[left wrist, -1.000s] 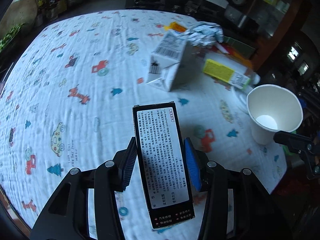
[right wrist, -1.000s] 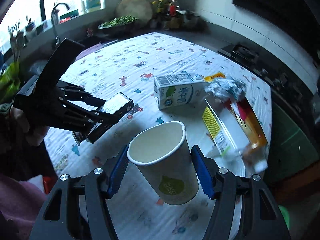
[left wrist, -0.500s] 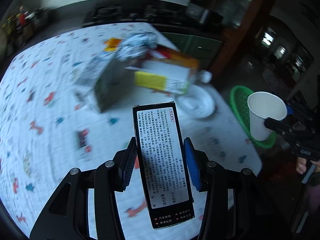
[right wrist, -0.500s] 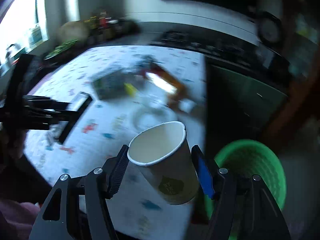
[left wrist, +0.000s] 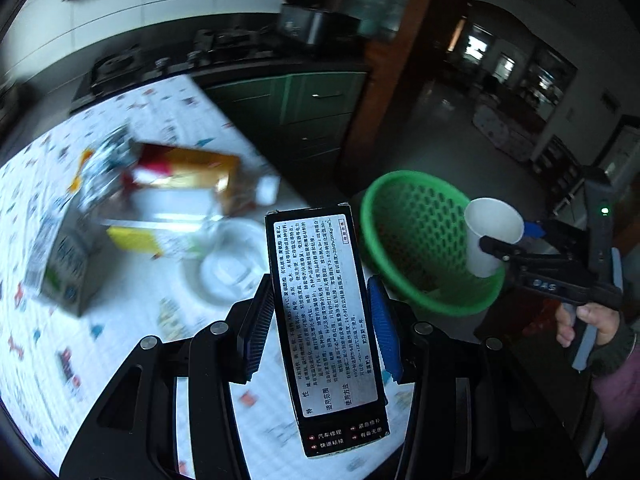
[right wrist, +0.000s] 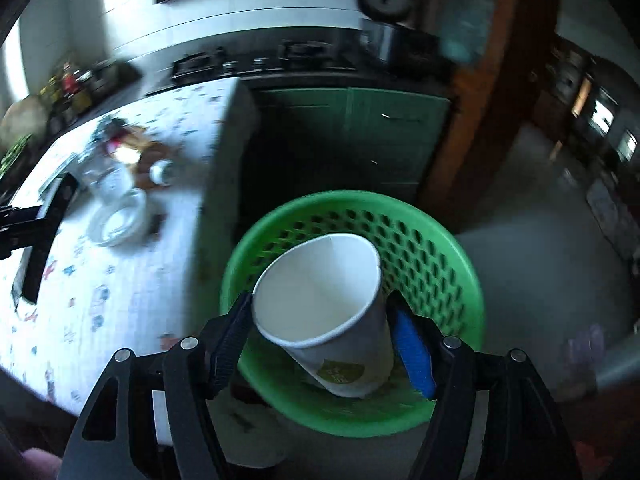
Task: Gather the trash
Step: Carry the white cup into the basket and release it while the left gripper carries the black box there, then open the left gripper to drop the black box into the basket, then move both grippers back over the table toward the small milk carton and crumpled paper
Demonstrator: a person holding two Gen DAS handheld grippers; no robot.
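Right gripper (right wrist: 320, 320): positioned directly over the green basket (right wrist: 460, 264), which stands on the floor just off the counter's near corner. A white paper cup (right wrist: 324, 304) sits between its jaws, mouth tilted toward the camera. The jaws are opening at this moment; the blue pad on the right side shows a sliver of gap from the cup wall, and the cup appears to be slipping free. Judgement: the cup is at the point of release and should fall into the basket.

Left gripper (left wrist: 318, 334): jaws clamped on a black carton (left wrist: 324, 320) with a white printed label, held lengthwise between the pads. It hangs over the counter's edge nearest the basket, not yet above it.

Basket contents: a little debris shows at the bottom; what it is cannot be told.

Remaining on the counter (left wrist: 120, 340), which is covered in a patterned cloth: a milk carton (left wrist: 64, 268) toward the left edge, a yellow and red box (left wrist: 188, 176), crumpled foil (left wrist: 104, 164) behind it, and a white dish (left wrist: 228, 268). All are blurred.

Progress, as judged: early to middle. One item is being dropped, one is in hand awaiting its turn, and at least three pieces are still to be fetched.
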